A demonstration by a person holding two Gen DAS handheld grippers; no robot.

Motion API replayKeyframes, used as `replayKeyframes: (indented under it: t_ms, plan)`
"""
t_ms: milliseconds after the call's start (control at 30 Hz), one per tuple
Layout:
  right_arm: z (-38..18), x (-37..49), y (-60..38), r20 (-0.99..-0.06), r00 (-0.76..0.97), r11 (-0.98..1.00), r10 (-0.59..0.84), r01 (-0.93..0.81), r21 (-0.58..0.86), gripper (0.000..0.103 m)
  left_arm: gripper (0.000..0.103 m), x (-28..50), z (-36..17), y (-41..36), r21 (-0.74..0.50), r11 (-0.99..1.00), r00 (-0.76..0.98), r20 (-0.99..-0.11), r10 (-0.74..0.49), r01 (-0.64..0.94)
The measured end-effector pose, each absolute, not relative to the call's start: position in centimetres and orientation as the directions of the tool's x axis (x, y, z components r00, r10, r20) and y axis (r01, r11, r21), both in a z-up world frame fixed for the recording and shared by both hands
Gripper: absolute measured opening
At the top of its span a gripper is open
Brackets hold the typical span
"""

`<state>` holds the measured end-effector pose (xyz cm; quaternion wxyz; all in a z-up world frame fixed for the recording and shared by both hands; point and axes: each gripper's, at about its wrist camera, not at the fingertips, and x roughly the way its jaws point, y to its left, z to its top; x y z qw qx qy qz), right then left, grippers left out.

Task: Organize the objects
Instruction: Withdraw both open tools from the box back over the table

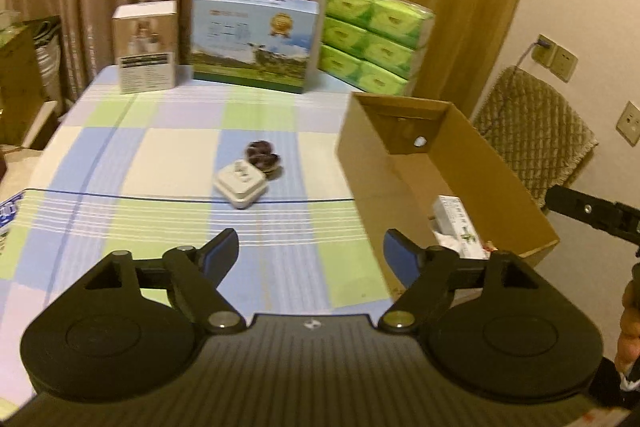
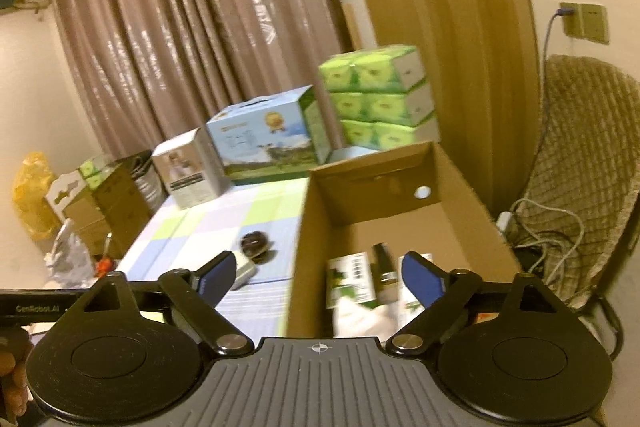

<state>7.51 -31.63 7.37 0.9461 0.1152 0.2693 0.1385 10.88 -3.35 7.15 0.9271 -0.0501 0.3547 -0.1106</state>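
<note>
Checked tablecloth table (image 1: 160,147): white case (image 1: 240,187), dark round pieces (image 1: 262,157), cardboard box (image 1: 360,163), cartons behind.

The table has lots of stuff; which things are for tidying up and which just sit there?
For tidying: open brown cardboard box, white square case, dark round pieces, small white-green cartons.
Just there: blue carry box, green tissue packs, grey-white box.

Warm yellowish indoor light is tinting both views, fairly dim overall. The curtain (image 2: 200,39) is catching shiny streaks of glare. Everything's looking soft and a bit smeared, especially the green packs (image 2: 376,99) at the tabletop's (image 1: 160,163) far edge. Fisheye is bending the edges and leaving dark corners.
</note>
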Motion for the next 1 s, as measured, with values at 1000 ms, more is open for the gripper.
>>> replayKeyframes:
  t_ms: [1000]
  plan:
    - [8.1,4.5,-22.8,-0.499,0.783,0.928,0.371,-0.323,0.185,0.099,0.099,7.0,8.8,4.0,-0.121,0.988,0.783,-0.602,-0.153,0.100]
